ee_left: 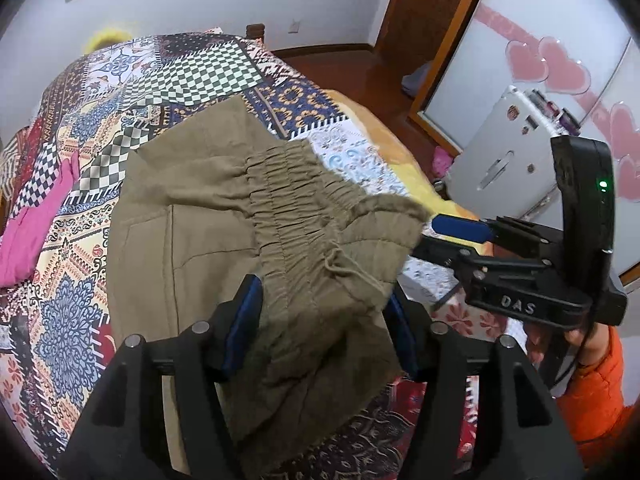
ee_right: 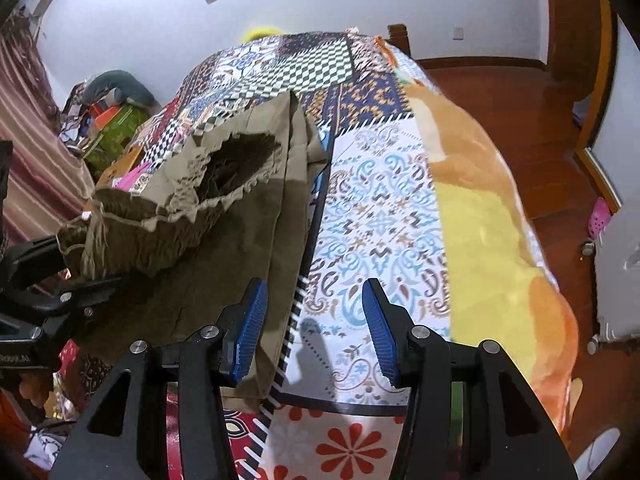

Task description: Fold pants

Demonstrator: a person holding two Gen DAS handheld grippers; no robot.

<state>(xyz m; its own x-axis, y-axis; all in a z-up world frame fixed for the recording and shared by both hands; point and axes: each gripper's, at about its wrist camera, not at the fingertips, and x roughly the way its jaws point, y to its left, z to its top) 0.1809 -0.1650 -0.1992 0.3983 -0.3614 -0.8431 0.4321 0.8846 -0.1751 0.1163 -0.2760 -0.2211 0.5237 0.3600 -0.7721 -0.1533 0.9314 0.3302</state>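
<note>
Olive-brown pants (ee_left: 208, 216) with an elastic drawstring waistband lie on a patchwork bedspread (ee_left: 80, 184). My left gripper (ee_left: 324, 324) stands wide around the bunched waistband, which is lifted off the bed and drapes between the blue pads; the cloth hides whether the pads press it. In the right wrist view the pants (ee_right: 224, 216) are at the left, with the raised waistband held up at the left gripper (ee_right: 80, 264). My right gripper (ee_right: 316, 328) is open and empty above the bedspread (ee_right: 380, 208), just right of the pants' edge. It also shows in the left wrist view (ee_left: 444, 236).
A pink garment (ee_left: 32, 232) lies on the bed's left side. A white fridge (ee_left: 516, 160) and a sliding door with pink hearts (ee_left: 560, 64) stand to the right. The bed's yellow-orange edge (ee_right: 492, 240) drops to a wooden floor (ee_right: 540, 128). Clutter (ee_right: 104, 120) sits at the far left.
</note>
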